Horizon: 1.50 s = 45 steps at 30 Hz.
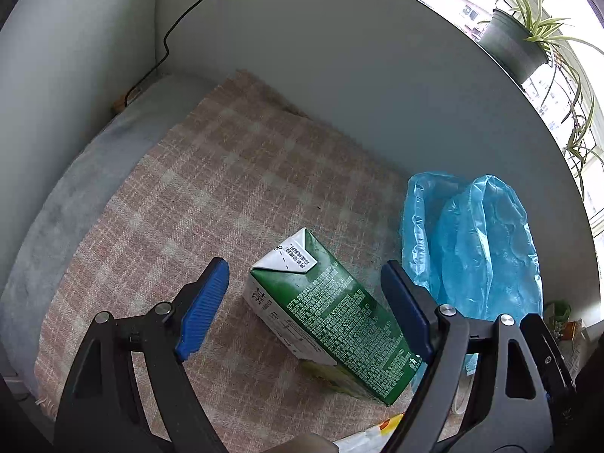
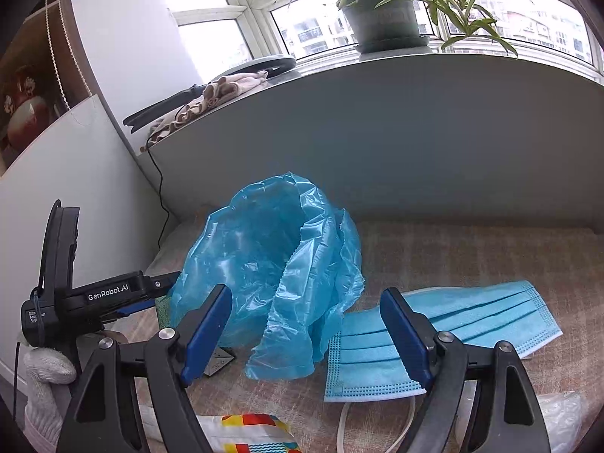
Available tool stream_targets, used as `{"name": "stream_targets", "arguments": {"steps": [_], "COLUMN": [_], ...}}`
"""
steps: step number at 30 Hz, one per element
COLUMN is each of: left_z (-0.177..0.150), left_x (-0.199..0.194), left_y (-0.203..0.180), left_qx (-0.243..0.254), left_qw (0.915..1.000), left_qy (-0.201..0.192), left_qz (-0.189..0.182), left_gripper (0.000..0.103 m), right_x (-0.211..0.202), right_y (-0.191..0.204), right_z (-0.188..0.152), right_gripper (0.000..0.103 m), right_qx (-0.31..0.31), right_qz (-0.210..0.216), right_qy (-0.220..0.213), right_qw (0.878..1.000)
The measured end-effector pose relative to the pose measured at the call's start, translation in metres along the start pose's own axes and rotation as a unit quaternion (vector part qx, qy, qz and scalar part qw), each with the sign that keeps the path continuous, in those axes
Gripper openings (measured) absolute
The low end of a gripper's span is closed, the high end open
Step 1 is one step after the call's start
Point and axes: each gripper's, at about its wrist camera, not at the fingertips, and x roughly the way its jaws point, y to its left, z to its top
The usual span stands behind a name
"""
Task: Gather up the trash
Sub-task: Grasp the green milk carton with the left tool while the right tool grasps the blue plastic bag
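Observation:
A green drink carton (image 1: 332,309) lies on its side on a plaid blanket (image 1: 196,204). My left gripper (image 1: 304,268) is open just above it, one blue pad on each side and neither touching. Right of the carton slumps a crumpled blue plastic bag (image 1: 479,249), its mouth facing the right wrist view (image 2: 271,264). My right gripper (image 2: 305,294) is open in front of the bag, holding nothing. Two blue face masks (image 2: 377,355) lie flat to the bag's right. The left gripper's body (image 2: 94,294), held by a gloved hand (image 2: 45,370), shows at the left there.
A colourful wrapper (image 2: 256,430) and clear plastic (image 2: 558,411) lie at the near edge. A grey panel (image 2: 377,143) rises behind the blanket, with a potted plant (image 2: 381,15) and a cloth (image 2: 219,90) on its ledge. A black cable (image 1: 177,26) hangs in the left corner.

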Motion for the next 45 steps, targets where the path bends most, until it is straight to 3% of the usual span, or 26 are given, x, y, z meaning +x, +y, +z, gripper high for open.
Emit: {"name": "stream_targets", "arguments": {"steps": [10, 12, 14, 17, 21, 27, 33, 37, 39, 45], "left_z": [-0.007, -0.006, -0.007, -0.008, -0.007, -0.006, -0.014, -0.022, -0.028, -0.045], "left_x": [0.021, 0.021, 0.021, 0.017, 0.015, 0.002, 0.002, 0.012, 0.013, 0.008], "left_y": [0.003, 0.002, 0.001, 0.001, 0.001, -0.003, -0.019, -0.030, -0.034, -0.037], "left_qx": [-0.013, -0.010, -0.008, -0.009, -0.011, 0.001, 0.017, 0.013, 0.016, 0.014], "left_qw": [0.9998, 0.9998, 0.9998, 0.9997, 0.9995, 0.9993, 0.9996, 0.9998, 0.9997, 0.9997], "left_qy": [0.002, 0.000, -0.003, -0.007, -0.006, -0.017, -0.011, 0.011, 0.018, 0.019], "left_qz": [-0.013, -0.014, -0.016, -0.022, -0.028, -0.033, -0.017, -0.011, -0.008, -0.005], "left_gripper": [0.085, 0.084, 0.083, 0.080, 0.077, 0.069, 0.070, 0.074, 0.081, 0.082], "right_x": [0.034, 0.039, 0.044, 0.048, 0.044, 0.017, -0.011, -0.023, -0.028, -0.045], "right_y": [-0.003, -0.004, -0.006, -0.009, -0.011, -0.007, -0.010, -0.008, -0.008, -0.019], "right_z": [0.008, 0.009, 0.009, 0.006, 0.004, 0.010, 0.016, 0.015, 0.014, 0.012], "right_gripper": [0.082, 0.074, 0.054, 0.033, 0.019, 0.016, 0.015, 0.015, 0.015, 0.015], "right_qx": [0.012, 0.015, 0.021, 0.027, 0.022, -0.002, -0.004, -0.017, -0.020, -0.012], "right_qz": [-0.006, -0.010, -0.010, -0.013, -0.023, -0.051, -0.061, -0.075, -0.077, -0.071], "right_qy": [0.021, 0.026, 0.036, 0.045, 0.036, -0.011, -0.049, -0.063, -0.066, -0.072], "right_qw": [1.000, 1.000, 0.999, 0.999, 0.999, 0.999, 0.997, 0.995, 0.995, 0.995]}}
